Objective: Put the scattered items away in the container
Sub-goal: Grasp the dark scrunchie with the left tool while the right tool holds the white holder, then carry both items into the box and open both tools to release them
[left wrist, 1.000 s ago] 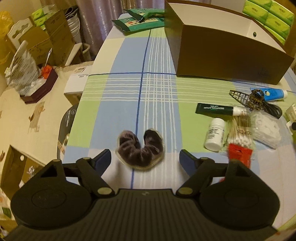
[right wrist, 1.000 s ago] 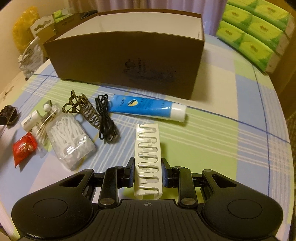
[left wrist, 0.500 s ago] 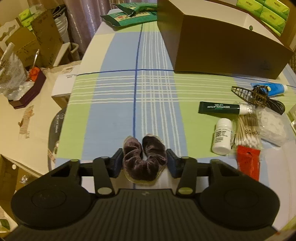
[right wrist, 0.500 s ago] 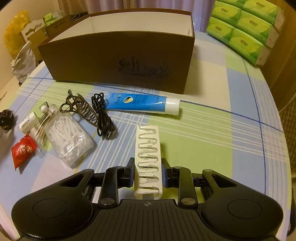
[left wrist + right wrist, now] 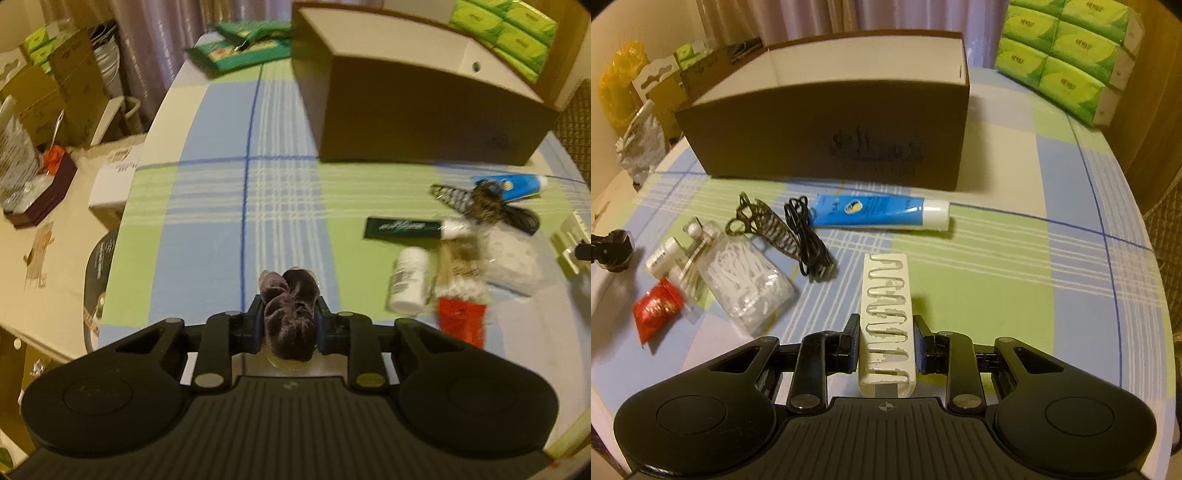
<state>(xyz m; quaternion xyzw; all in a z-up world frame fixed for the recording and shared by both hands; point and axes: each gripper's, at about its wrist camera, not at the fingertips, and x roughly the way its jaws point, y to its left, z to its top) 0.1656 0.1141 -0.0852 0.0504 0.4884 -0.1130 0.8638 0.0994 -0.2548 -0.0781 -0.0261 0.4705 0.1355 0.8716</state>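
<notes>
A second ago the left gripper [image 5: 289, 325] stood wide open around the dark velvet scrunchie [image 5: 290, 314]; now its fingers [image 5: 255, 326] are closing in and already press both sides of the scrunchie, bunching it into a narrow lump between them. The scrunchie sits low on the checked cloth of the surface [image 5: 221, 206], near the blue line, about where it lay before. The left gripper tilts steeply down toward the surface, and its view is blurred. The right gripper [image 5: 886, 341] looks unchanged from the earlier frames: narrow, fingers [image 5: 852, 341] clamped on the near end of the white rack [image 5: 886, 317], which runs straight out ahead between them, its far end toward the blue tube [image 5: 882, 211]. It also points steeply down. The brown box [image 5: 827, 136] stands open at the back of the surface, well beyond both grippers; in the right view its inside shows only bare white walls. Left of the rack lie the black cable [image 5: 809, 236], the hair claw [image 5: 761, 225], a clear bag of white picks [image 5: 746, 286], a small white bottle [image 5: 663, 256] and a red packet [image 5: 655, 308], all loose on the surface.
</notes>
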